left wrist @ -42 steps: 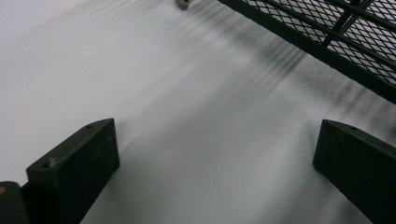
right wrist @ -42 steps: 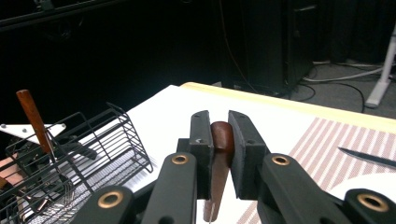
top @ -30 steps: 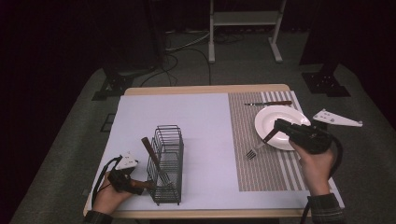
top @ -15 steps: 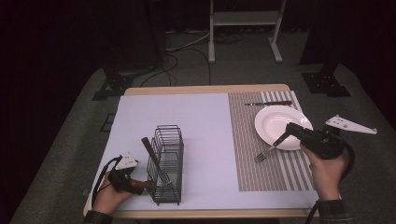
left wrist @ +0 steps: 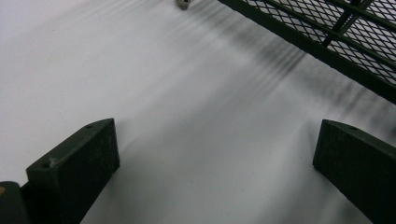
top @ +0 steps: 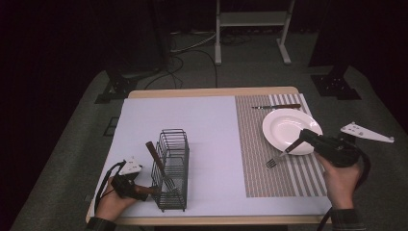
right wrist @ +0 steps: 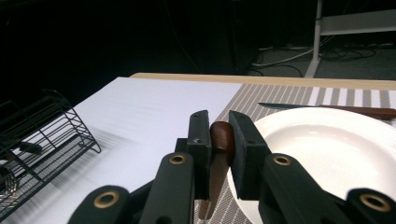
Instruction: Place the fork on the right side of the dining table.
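High view: right gripper (top: 302, 136) pinches brown-handled metal fork (top: 279, 156), tines low over striped placemat (top: 269, 178) beside white round plate (top: 284, 126); dark room. Left gripper view: jaws spread over white mat (left wrist: 187, 116) near what seems a black wire rack (left wrist: 327, 37). Right gripper view: fork handle clamped.

Fork (top: 281, 155) handle wood; plate (top: 284, 126) glossy ceramic.

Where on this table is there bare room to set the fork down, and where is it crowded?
Free: the pale mat between the black wire basket and the striped placemat, plus that placemat's near end. Crowded: around the white round plate and brown-handled knife, and beside the left gripper.
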`<state>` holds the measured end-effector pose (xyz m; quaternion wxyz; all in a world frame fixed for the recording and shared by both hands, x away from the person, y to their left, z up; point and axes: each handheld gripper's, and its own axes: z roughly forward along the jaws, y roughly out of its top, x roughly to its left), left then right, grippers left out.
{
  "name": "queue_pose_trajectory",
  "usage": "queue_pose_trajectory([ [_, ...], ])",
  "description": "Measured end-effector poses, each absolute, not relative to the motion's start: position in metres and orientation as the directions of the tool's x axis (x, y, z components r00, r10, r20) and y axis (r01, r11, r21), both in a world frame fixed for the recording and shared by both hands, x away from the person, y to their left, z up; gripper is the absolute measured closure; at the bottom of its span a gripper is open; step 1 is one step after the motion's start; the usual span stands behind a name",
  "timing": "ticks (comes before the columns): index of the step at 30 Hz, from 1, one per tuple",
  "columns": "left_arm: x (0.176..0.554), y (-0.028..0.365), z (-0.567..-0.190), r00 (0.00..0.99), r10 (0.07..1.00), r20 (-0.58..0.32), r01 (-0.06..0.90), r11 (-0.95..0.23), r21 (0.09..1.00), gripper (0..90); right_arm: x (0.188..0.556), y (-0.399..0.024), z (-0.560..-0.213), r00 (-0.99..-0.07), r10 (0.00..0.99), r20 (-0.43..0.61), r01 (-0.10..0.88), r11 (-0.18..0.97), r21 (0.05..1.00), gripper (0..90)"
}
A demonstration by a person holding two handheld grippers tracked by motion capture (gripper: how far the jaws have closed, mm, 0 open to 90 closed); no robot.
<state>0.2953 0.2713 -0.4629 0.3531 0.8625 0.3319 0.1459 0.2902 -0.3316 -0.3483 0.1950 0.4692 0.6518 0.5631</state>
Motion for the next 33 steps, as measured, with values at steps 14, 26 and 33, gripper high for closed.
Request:
queue_pose_trajectory([
  [14,0.295,0.271,-0.463,0.738,0.675,0.017,0.469,-0.531,0.706,0.0,0.286,-0.343,-0.357,-0.428,0.864,0.264,0.397,-0.082,0.914,74.7],
  [26,0.295,0.271,-0.463,0.737,0.675,0.017,0.469,-0.531,0.706,0.0,0.282,-0.356,-0.369,-0.372,0.889,0.268,0.413,-0.099,0.905,70.6],
  [33,0.295,0.271,-0.463,0.737,0.675,0.016,0.47,-0.53,0.705,0.0,0.279,-0.36,-0.374,-0.347,0.895,0.279,0.425,-0.115,0.898,68.6],
])
